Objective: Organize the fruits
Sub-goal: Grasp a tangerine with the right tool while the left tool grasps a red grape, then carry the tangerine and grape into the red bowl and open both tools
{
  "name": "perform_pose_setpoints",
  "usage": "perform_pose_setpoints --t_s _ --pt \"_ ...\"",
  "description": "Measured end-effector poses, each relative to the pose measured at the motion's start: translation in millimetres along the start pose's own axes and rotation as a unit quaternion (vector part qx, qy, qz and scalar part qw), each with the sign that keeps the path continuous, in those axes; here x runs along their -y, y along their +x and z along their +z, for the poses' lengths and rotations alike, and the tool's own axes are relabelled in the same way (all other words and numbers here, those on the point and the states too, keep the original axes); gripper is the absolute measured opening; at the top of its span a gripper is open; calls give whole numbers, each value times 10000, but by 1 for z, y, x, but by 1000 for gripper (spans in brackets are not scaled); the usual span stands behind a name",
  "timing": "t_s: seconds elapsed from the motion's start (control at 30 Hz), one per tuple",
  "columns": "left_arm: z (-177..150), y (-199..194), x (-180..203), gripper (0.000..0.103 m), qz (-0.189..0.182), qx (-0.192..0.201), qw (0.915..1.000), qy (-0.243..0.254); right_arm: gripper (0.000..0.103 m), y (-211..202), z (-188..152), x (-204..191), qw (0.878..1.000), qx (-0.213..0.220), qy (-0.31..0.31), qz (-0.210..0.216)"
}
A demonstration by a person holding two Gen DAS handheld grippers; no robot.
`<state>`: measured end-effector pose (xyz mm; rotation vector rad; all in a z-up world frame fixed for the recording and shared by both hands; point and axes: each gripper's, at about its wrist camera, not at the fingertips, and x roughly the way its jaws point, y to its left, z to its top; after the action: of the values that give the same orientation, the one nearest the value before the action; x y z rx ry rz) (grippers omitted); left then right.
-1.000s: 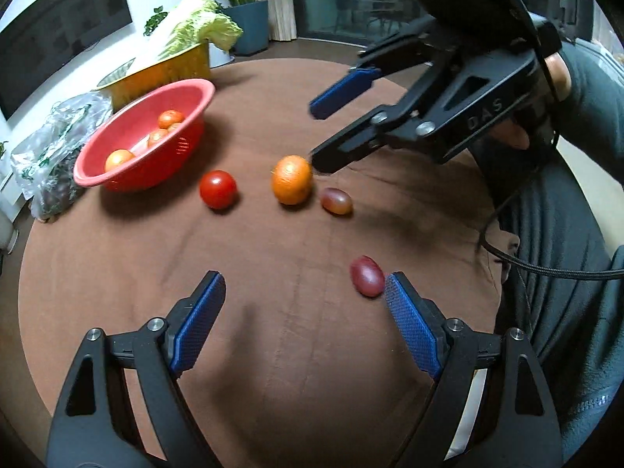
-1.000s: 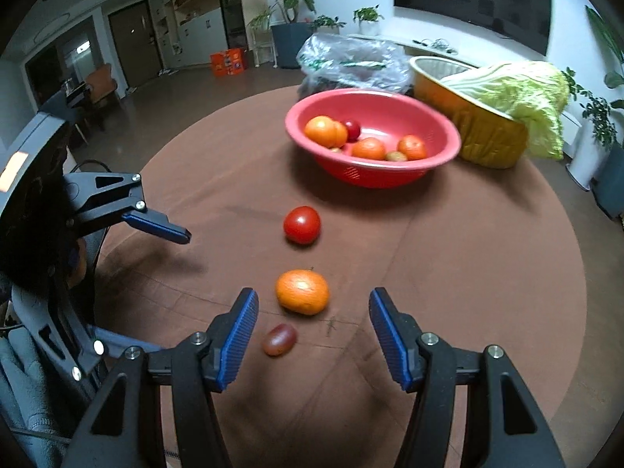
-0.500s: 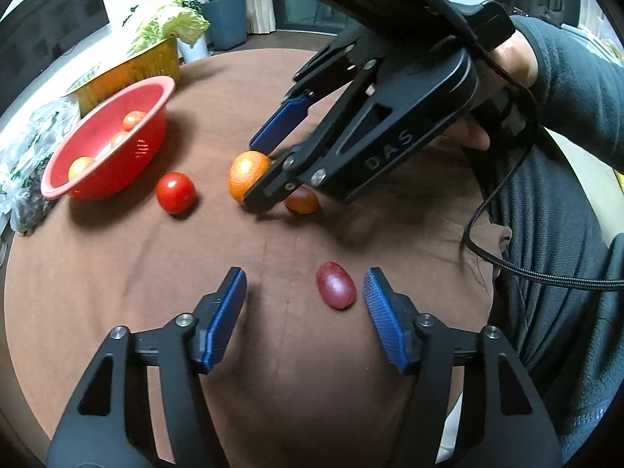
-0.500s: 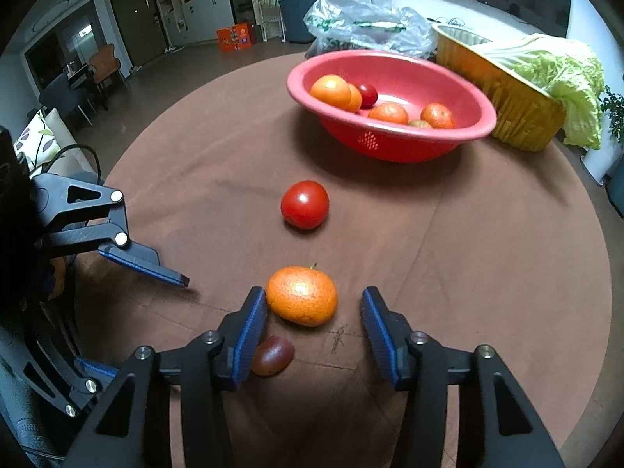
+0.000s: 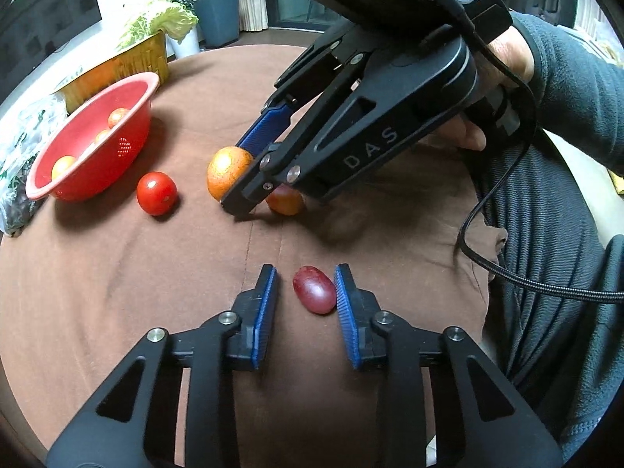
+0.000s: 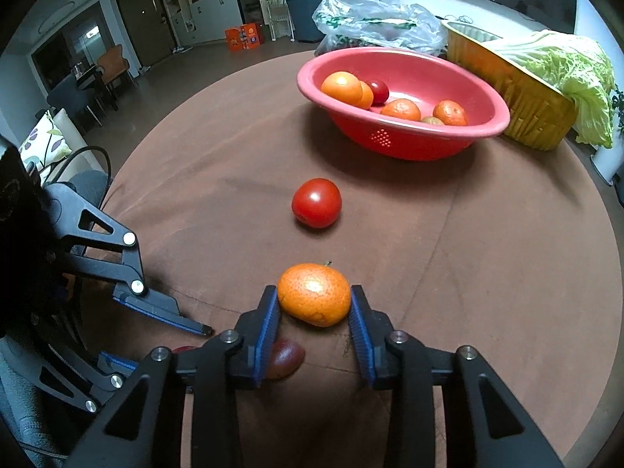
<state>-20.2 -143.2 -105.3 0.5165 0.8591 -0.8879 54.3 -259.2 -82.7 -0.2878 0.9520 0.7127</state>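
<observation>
Brown cloth covers the round table (image 6: 487, 273), and on it my right gripper (image 6: 314, 304) has its blue pads pressed to both sides of the mandarin (image 6: 314, 294), gripping it. My left gripper (image 5: 306, 290) sits part-open around the dark red grape (image 5: 314, 289); its right pad touches the grape, its left stands clear. A tomato (image 6: 316, 202) lies between the mandarin and the red bowl (image 6: 394, 140) of fruit, and another small reddish fruit (image 6: 284, 358) rests just behind my right gripper's left finger.
</observation>
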Motion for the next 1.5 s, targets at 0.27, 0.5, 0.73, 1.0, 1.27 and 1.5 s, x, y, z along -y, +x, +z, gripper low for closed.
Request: perform_pose_setpoints --t_s 0.27,0.5,0.73,1.0,1.27,1.5 --pt "-4 -5 2 19 6 5 10000 18 38 -10 -1 5 9999 102 70 -18" --pt "-8 -13 -4 19 -14 52 10000 -74 38 -21 -3 17 9995 211 212 -105" --pt "-10 -17 -7 16 -65 97 9999 -108 38 -31 -8 29 9986 319 390 -176" --pt "-12 -16 -4 16 -57 59 9999 -77 38 -32 -8 32 9983 338 426 -218" --pt "-7 -9 2 19 124 -96 9999 29 38 -33 -8 29 9983 369 400 -197" --pt "-8 -10 5 15 189 -92 9997 83 38 -36 -7 30 9979 432 423 -229"
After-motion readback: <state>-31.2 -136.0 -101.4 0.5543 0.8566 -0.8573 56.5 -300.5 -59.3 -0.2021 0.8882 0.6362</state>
